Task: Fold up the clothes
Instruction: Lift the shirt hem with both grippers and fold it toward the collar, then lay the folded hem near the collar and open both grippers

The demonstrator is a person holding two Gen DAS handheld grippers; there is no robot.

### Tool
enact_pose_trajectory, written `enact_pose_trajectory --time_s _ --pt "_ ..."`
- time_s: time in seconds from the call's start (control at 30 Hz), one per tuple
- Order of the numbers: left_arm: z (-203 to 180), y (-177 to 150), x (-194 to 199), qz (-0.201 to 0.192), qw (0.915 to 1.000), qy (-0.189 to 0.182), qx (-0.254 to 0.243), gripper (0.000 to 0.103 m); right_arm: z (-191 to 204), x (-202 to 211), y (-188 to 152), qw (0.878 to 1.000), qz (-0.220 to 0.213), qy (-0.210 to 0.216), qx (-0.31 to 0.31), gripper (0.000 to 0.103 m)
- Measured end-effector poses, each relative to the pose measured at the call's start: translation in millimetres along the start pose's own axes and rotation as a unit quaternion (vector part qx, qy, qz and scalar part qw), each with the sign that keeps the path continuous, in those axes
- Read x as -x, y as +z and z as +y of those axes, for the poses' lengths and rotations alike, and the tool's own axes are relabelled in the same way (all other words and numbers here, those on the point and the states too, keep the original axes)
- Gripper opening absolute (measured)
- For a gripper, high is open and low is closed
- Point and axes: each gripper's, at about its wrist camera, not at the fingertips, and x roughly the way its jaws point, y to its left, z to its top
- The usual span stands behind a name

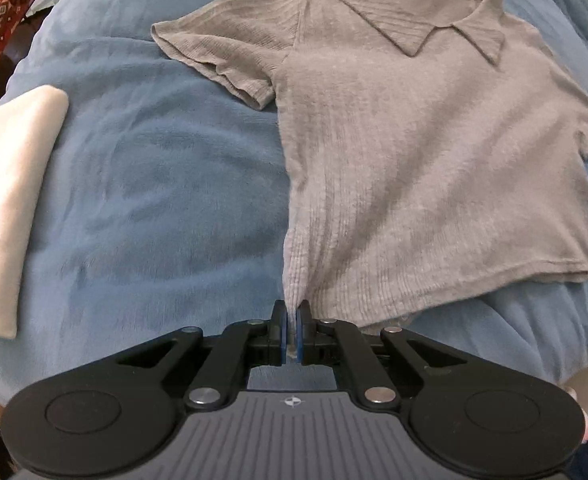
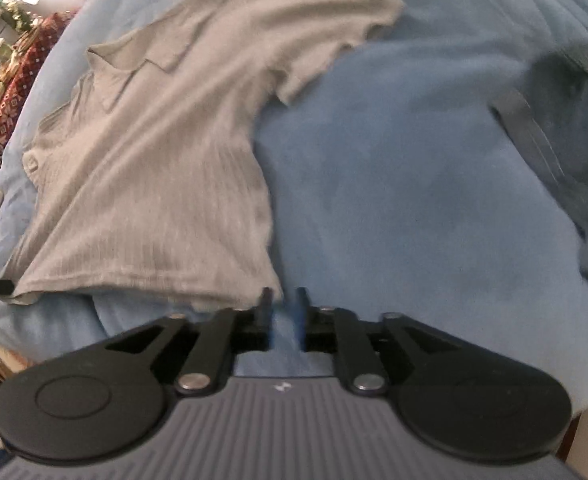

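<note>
A grey ribbed short-sleeved shirt (image 1: 414, 140) with a collar lies flat on a blue blanket (image 1: 153, 200), collar at the far end. My left gripper (image 1: 292, 312) points down and is shut on the shirt's near left hem corner, with a pinch of fabric between the blue pads. In the right wrist view the same shirt (image 2: 153, 160) lies to the left. My right gripper (image 2: 285, 300) stands slightly open just beside the near right hem corner. Only blue blanket (image 2: 414, 200) shows between its fingers, and the picture is blurred.
A folded white cloth (image 1: 9, 200) lies on the blanket left of the shirt. A dark blue-grey garment (image 2: 566, 120) is heaped at the right. A red patterned cloth (image 1: 1, 12) and clutter lie beyond the bed's far left edge.
</note>
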Motion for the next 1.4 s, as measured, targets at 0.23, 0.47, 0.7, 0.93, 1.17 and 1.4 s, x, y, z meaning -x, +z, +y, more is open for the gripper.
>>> enact_pose_trajectory --time_s 0.23,0.47,0.7,0.93,1.17,1.4 --pt "5 7 -12 0.009 0.9999 -0.005 0.009 0.005 8 -30 6 1.0 0.028 0.0 0.002 0.003" --pt "6 -9 20 0.01 0.9998 -0.008 -0.016 0.004 18 -3 -1 0.998 0.055 -0.002 0.042 0.003" --pt "9 -41 47 0.042 0.9989 -0.004 -0.022 0.004 14 26 -18 0.993 0.107 -0.008 0.039 0.003" --pt "11 -92 19 0.087 0.9962 0.006 -0.006 0.004 13 -4 -53 0.987 0.155 -0.02 0.026 0.002" --pt "15 -106 13 0.099 0.995 -0.003 -0.005 0.004 11 -19 -59 0.983 0.181 -0.015 0.016 0.002" --pt "16 -78 -28 0.079 0.9968 0.003 -0.012 0.008 22 -41 -45 0.986 0.164 -0.027 0.027 0.008"
